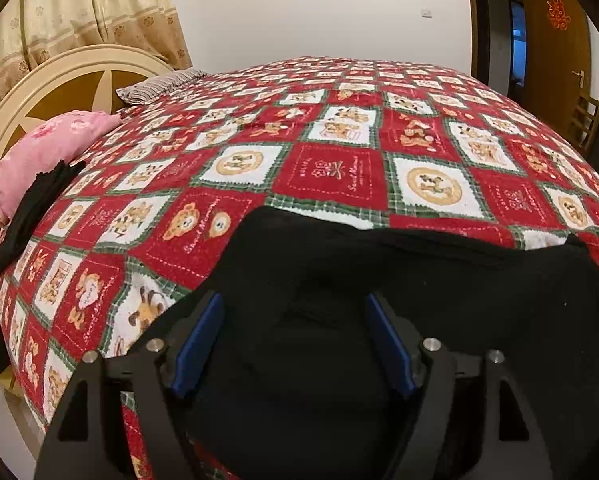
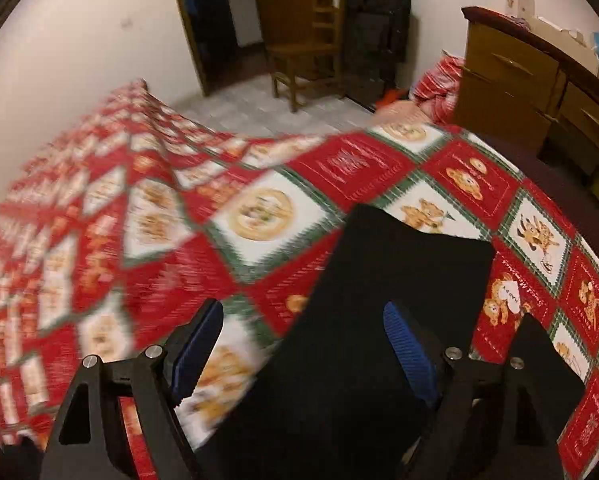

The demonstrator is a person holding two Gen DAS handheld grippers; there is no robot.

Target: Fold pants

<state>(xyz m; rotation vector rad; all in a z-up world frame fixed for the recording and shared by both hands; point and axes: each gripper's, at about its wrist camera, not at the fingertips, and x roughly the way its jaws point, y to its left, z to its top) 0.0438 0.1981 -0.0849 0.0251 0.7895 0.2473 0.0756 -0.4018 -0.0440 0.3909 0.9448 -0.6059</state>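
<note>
Black pants lie on the red patterned bedspread near its front edge. My left gripper is open, its blue pads spread just above the black fabric, holding nothing. In the right wrist view the pants show as a flat dark panel with a straight far edge. My right gripper is open above it, the right pad over the fabric and the left pad over the bedspread.
A pink pillow and a black garment lie at the headboard on the left. A striped pillow lies behind. A wooden chair, a black bag and a dresser stand beyond the bed.
</note>
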